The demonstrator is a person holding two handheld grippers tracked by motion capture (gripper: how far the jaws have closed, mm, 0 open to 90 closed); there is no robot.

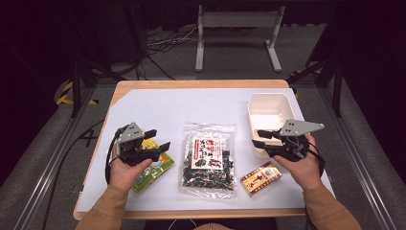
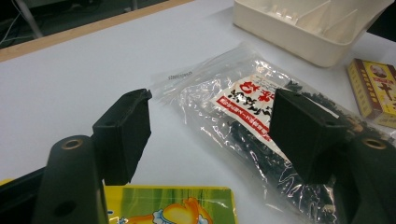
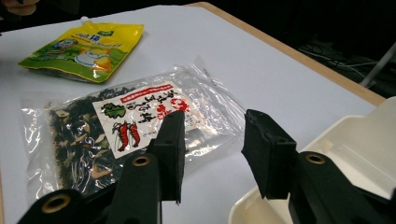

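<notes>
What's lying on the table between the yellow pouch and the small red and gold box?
The clear seaweed bag lies flat between the yellow pouch and the small box, apart from both. The high view shows it.

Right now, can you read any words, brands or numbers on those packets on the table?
Clear bag of dark dried bits: white label with red and black East Asian script, too blurred to read.
Yellow-green pouch: small print and a cartoon, not legible.
Small red-and-gold box: large red characters, too small to read.
Cream tub: no writing seen.
</notes>
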